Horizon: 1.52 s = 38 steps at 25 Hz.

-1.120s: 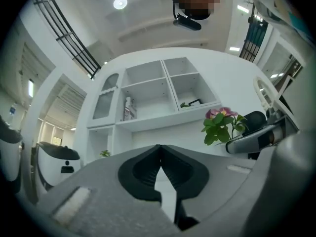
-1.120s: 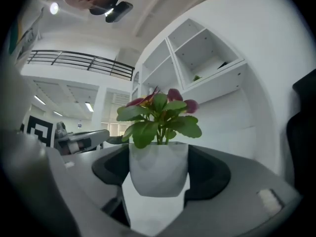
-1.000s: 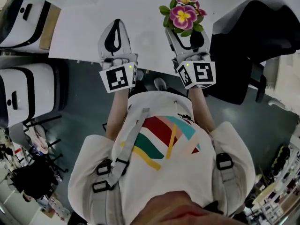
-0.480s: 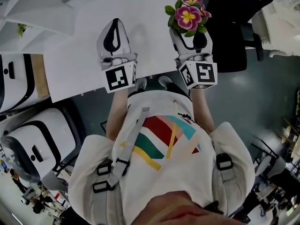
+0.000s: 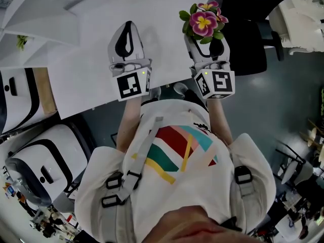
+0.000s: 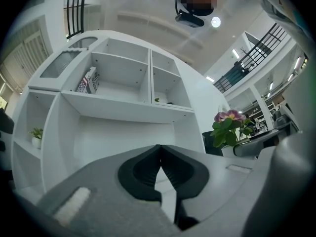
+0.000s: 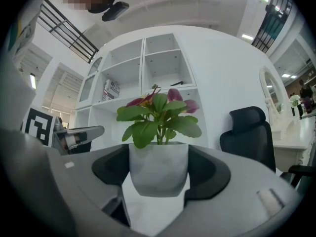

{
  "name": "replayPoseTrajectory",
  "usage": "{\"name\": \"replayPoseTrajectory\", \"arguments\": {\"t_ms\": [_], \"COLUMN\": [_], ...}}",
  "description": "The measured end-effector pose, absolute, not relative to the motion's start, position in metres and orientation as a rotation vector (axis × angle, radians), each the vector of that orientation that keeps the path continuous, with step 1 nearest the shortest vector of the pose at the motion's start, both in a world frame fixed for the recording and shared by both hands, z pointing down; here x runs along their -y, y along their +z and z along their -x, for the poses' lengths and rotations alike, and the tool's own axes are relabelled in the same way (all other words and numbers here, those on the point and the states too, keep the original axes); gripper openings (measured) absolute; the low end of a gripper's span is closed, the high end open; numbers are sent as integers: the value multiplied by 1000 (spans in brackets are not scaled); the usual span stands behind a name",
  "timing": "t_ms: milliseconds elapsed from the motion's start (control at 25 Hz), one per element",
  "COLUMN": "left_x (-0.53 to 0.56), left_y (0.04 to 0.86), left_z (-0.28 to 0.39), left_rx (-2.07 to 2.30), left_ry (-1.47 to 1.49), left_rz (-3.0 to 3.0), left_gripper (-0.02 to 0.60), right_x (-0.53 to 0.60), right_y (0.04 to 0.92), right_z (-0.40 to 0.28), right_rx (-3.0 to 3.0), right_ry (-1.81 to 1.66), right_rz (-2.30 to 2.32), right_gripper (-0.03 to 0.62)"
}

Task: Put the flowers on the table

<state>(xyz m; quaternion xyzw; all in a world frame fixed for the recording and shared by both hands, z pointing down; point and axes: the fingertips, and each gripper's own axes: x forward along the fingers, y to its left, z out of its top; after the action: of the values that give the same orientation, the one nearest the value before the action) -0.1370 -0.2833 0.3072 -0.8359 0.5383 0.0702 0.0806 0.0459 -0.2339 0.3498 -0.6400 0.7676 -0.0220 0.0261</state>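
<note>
A small white pot of pink and purple flowers with green leaves stands upright between the jaws of my right gripper, which is shut on the pot's sides. In the right gripper view the pot fills the gap between both pads of that gripper. It hangs over the right end of the white table; whether it touches the top I cannot tell. My left gripper is beside it over the table, shut, with nothing between its jaws. The flowers show at the right of the left gripper view.
A black office chair stands right of the table end, close to the right gripper. A white shelf unit rises behind the table, with a small plant and a box on it. White cabinets stand at the left.
The person has turned, so the table and chair have swung round in the head view. Both grippers keep their places relative to the body; the pot stays held.
</note>
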Motion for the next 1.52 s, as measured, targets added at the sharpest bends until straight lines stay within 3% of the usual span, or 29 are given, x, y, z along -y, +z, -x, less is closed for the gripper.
{"name": "replayPoseTrajectory", "arguments": {"t_ms": [720, 1160, 1520], "left_x": [313, 355, 366], "left_y": [320, 355, 398], "left_z": [132, 141, 152], "left_rx": [-1659, -1682, -1789], "left_ry": [143, 19, -36], "left_rz": [2513, 2559, 2558], "left_gripper": [2, 2, 2], "right_x": [289, 424, 526], "right_y": [360, 402, 494], "right_z": [-59, -74, -82], "right_rx": [-2417, -2541, -2662], "right_ry": [-97, -25, -73], "right_rz": [1971, 2068, 2178], "right_gripper": [323, 322, 322]}}
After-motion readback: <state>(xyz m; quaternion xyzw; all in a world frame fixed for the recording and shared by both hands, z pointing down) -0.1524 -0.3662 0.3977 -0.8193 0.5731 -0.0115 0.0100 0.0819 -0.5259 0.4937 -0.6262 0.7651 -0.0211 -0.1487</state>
